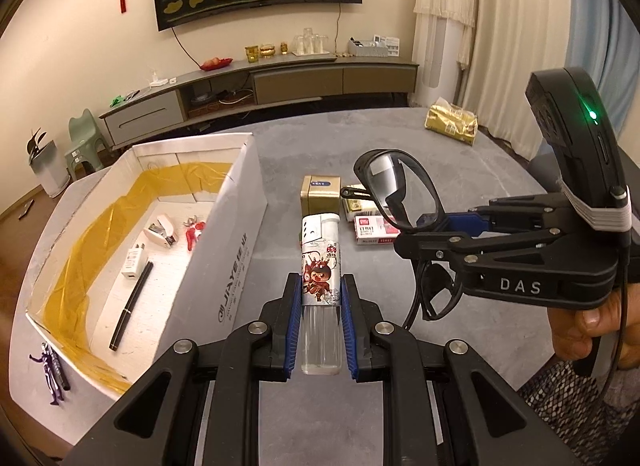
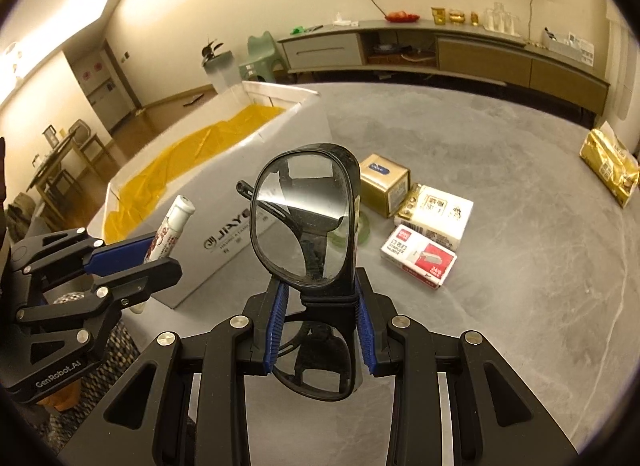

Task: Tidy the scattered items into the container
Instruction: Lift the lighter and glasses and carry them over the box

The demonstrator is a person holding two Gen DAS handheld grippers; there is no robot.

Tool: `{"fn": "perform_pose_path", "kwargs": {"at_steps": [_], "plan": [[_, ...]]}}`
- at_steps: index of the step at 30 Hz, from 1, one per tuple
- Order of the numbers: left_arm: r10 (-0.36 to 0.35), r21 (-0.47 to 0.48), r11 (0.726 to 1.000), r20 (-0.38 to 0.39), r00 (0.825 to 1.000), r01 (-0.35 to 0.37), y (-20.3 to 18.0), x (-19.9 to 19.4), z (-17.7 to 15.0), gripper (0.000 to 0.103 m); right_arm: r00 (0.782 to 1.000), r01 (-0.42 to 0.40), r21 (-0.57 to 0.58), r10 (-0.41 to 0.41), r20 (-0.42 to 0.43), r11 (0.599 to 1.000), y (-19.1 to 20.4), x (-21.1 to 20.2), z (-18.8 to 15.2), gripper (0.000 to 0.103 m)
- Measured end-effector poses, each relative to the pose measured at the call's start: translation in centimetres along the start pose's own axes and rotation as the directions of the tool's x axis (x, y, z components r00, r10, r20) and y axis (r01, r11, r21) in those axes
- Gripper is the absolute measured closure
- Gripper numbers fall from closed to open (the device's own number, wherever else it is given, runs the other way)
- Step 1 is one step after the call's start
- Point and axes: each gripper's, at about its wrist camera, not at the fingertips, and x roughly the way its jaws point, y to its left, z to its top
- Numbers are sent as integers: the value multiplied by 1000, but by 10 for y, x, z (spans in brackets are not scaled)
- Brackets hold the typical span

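Staples box [image 2: 418, 257] (beside two packets [image 2: 434, 213]) lies near carton [image 2: 224, 234].

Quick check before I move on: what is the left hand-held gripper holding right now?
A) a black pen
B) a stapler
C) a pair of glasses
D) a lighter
D: the left hand-held gripper is shut on the lighter, while the glasses sit in the right hand-held gripper.

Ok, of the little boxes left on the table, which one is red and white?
The staples box, nearest the camera in the right wrist view. The box behind it is gold, and the pack between them is cream and gold.
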Motion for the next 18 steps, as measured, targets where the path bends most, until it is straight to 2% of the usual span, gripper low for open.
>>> {"fn": "perform_pose_path", "kwargs": {"at_steps": [7,18], "plan": [[-15,-34,999,39,999,16,13,-17,2,83,1000,5,-6,-5,30,1000,18,-10,3,69],[-33,-84,996,74,997,39,42,-31,0,83,1000,10,9,-10,23,1000,32,-10,8,69]]}}
